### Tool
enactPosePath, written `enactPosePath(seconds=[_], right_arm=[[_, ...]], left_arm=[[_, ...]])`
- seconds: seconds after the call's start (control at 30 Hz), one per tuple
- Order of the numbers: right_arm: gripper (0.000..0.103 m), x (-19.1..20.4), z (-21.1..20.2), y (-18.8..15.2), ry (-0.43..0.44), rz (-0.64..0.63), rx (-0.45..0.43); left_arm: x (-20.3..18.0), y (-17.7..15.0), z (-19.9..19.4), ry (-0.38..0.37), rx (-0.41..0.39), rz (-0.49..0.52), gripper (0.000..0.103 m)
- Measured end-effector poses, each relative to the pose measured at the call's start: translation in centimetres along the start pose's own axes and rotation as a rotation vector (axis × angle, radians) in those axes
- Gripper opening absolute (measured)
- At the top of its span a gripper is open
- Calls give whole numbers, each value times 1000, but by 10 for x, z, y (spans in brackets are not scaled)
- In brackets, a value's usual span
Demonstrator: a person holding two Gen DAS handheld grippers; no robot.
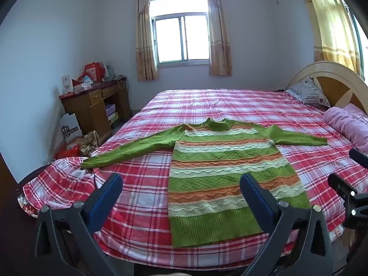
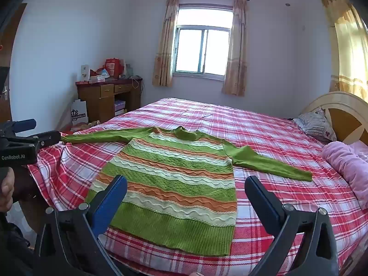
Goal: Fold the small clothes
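A green sweater with orange and white wavy stripes lies flat on the bed, hem toward me, both sleeves spread sideways. In the left wrist view my left gripper hovers open above the near part of the bed, over the sweater's left hem side, holding nothing. In the right wrist view my right gripper is open too, above the hem on the right side, with nothing between its fingers. The left gripper also shows at the left edge of the right wrist view, and a hand grips it.
The bed carries a red plaid sheet. A pink blanket and a pillow lie near the wooden headboard at right. A cluttered wooden desk and bags stand at left.
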State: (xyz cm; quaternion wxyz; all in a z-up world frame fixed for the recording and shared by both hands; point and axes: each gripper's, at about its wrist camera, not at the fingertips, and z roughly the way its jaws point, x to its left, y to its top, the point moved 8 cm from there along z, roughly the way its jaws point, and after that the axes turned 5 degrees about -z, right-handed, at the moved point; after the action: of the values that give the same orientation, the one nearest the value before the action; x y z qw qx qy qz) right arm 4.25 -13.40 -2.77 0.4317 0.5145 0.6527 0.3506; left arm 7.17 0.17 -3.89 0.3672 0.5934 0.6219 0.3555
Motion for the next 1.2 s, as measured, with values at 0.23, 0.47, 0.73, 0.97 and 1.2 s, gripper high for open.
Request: enactPosePath(seconds=[0.23,0.47,0.73,0.97,1.2], right_arm=[[102,1,2,-4,-5,-1,-2],[102,4,7,-8,-2,4,14],[102,0,8,-7,4,13,23],[102,1,8,-7,7,12,24],[102,1,7,-8,6,16,21]], left_arm=[[5,8,-2,23,-23,12,103],[8,3,-2,27,-18,-1,103],[9,4,-1,25,-15,-1,103],[11,3,-1,29,-15,-2,103],[14,4,0,34,-8,-6,103]])
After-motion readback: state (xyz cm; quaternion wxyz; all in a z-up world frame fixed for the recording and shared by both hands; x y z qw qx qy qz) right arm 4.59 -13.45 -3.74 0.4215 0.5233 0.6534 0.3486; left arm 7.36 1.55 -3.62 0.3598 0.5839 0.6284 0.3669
